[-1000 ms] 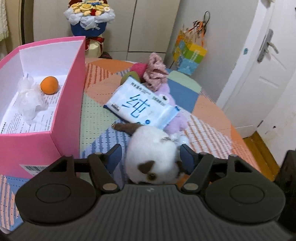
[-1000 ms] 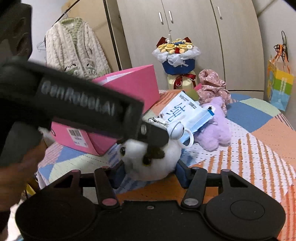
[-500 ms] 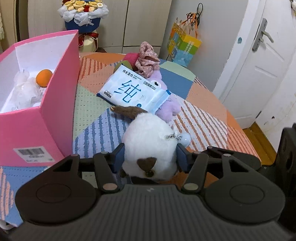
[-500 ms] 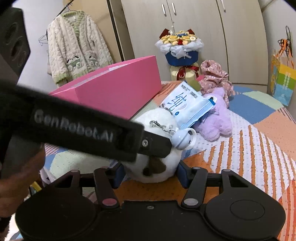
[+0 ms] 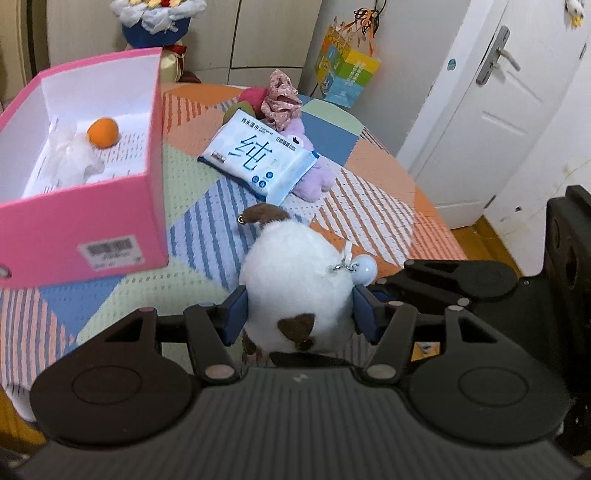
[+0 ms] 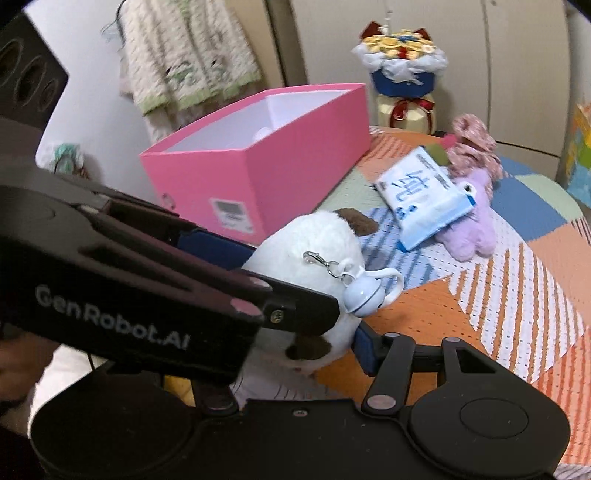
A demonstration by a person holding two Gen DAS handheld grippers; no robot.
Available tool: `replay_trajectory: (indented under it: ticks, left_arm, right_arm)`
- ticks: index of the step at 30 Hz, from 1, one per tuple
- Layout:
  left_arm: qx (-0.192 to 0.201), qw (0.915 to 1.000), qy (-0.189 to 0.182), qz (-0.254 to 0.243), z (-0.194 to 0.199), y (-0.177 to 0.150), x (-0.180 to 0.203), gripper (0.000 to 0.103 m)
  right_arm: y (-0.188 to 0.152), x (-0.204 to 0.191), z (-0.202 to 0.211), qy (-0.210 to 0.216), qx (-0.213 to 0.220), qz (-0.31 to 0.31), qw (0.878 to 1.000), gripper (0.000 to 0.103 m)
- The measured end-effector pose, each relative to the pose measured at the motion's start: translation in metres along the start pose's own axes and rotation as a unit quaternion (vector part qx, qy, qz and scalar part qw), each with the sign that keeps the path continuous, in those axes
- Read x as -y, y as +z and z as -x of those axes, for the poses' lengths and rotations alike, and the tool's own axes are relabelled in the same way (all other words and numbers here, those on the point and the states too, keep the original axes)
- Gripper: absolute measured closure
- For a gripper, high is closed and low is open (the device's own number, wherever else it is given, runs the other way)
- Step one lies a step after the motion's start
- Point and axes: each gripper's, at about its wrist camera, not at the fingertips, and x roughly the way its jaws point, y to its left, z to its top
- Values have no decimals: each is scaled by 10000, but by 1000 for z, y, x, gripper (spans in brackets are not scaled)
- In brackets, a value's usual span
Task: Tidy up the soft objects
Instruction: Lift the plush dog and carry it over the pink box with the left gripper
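A white plush toy [image 5: 295, 273] with brown patches and a small blue bell [image 5: 364, 269] hangs just above the patchwork table. My left gripper [image 5: 300, 317] has its blue pads pressed into the toy's sides while its jaws open slightly. From the right wrist view, my right gripper [image 6: 291, 354] also grips the plush toy [image 6: 317, 243]; one pad shows against it, and the left gripper [image 6: 273, 280] hides the other. The open pink box [image 5: 155, 166] stands at left, holding an orange ball [image 5: 102, 132] and a white crumpled piece [image 5: 74, 162].
A wipes pack [image 5: 258, 158] lies on a purple plush [image 5: 314, 177] beside a pink floral cloth [image 5: 280, 99] further back. A bouquet [image 5: 155, 18], gift bag [image 5: 345, 70] and door [image 5: 491, 110] lie beyond. A cardigan [image 6: 188, 55] hangs behind the box.
The left jaws narrowed onto the plush toy. Both grippers rose and drew back with it, so the toy has left the tablecloth and the box now sits lower in view.
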Motion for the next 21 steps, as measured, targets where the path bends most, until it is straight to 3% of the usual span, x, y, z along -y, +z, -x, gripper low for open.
replay_trajectory:
  ticks: [8, 21]
  left_arm:
    - [-43, 9996, -242, 143, 54, -7, -16, 44]
    - [679, 9976, -79, -66, 130, 10, -43, 43]
  right_arm:
    - [23, -34, 22, 318, -349, 424, 9980, 41]
    - [80, -80, 45, 688, -14, 856, 9939, 41]
